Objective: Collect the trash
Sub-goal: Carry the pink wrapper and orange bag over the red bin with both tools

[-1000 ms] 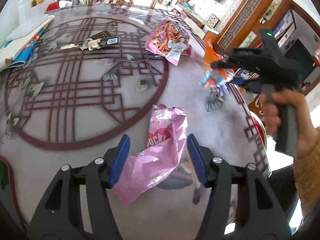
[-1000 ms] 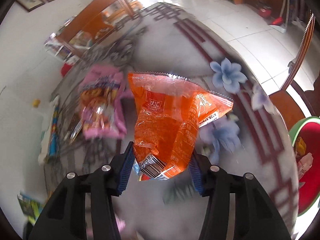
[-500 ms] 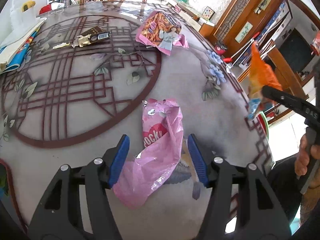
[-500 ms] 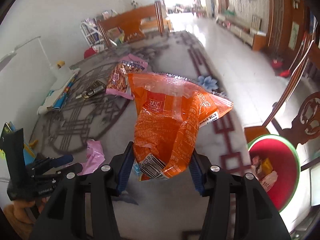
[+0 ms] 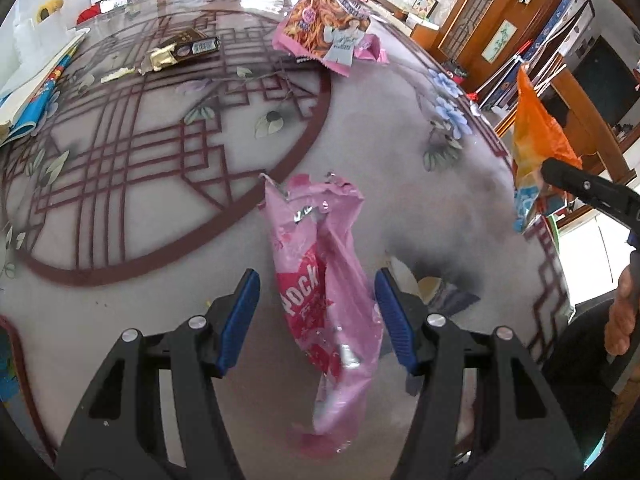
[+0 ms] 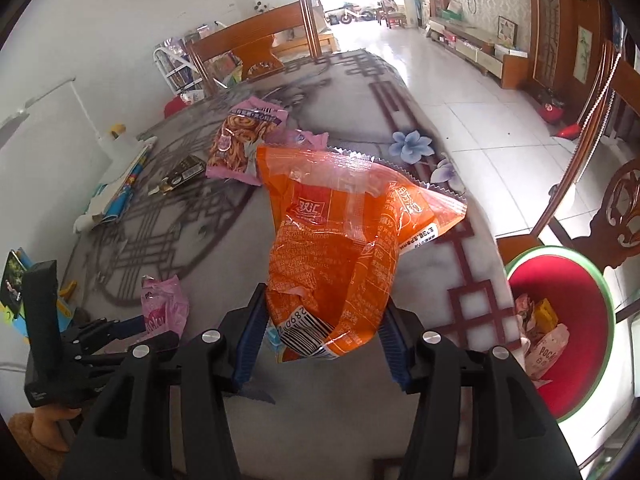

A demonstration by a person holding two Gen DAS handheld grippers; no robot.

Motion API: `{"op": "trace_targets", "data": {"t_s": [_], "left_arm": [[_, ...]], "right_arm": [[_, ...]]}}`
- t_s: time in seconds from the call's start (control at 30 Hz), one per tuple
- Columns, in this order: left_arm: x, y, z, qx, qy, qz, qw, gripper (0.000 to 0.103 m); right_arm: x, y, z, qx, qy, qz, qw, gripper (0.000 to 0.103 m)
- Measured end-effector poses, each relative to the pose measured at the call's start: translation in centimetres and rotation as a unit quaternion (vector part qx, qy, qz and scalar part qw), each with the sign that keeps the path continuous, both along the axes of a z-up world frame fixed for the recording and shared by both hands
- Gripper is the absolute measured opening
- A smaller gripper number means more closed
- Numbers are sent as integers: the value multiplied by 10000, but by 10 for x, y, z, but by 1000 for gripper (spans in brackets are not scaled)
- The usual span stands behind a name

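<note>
Right claw (image 6: 322, 330) is clamped on the orange wrapper (image 6: 344, 240), held up above the table (image 6: 360, 408) edge; I'd carry it fully over the red bin (image 6: 560, 320) before letting go (it's floppy). Left claw (image 5: 316, 316) gapes wide around the pink wrapper (image 5: 324, 280).

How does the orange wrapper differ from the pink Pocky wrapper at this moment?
The orange wrapper is clamped in the right gripper and lifted off the table; the pink Pocky wrapper lies on the table between the open fingers of the left gripper, ungripped. The orange one stands upright with a barcode at its base; the pink one lies long and crumpled. Both are empty, torn snack packets.
</note>
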State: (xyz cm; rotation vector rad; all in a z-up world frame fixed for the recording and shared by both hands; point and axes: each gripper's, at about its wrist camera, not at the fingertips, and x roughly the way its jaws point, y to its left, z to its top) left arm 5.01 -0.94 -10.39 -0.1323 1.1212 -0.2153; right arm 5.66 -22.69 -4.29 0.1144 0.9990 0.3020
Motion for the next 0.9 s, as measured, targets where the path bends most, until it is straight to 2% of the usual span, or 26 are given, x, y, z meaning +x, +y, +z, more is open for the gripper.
{"op": "trace_targets", "data": {"t_s": [0.07, 0.13, 0.33, 0.9], "left_arm": [[-1, -1, 0, 49, -24, -4, 10000, 56], [-1, -1, 1, 61, -54, 13, 10000, 38], [-2, 12, 12, -145, -294, 352, 9988, 26], [-8, 20, 31, 0, -832, 606, 9947, 26]], "right_arm": [[1, -1, -2, 27, 53, -11, 10000, 51], [2, -2, -2, 70, 83, -35, 9999, 51], [0, -3, 0, 32, 12, -76, 10000, 51], [-2, -1, 1, -60, -118, -38, 9999, 51]]}}
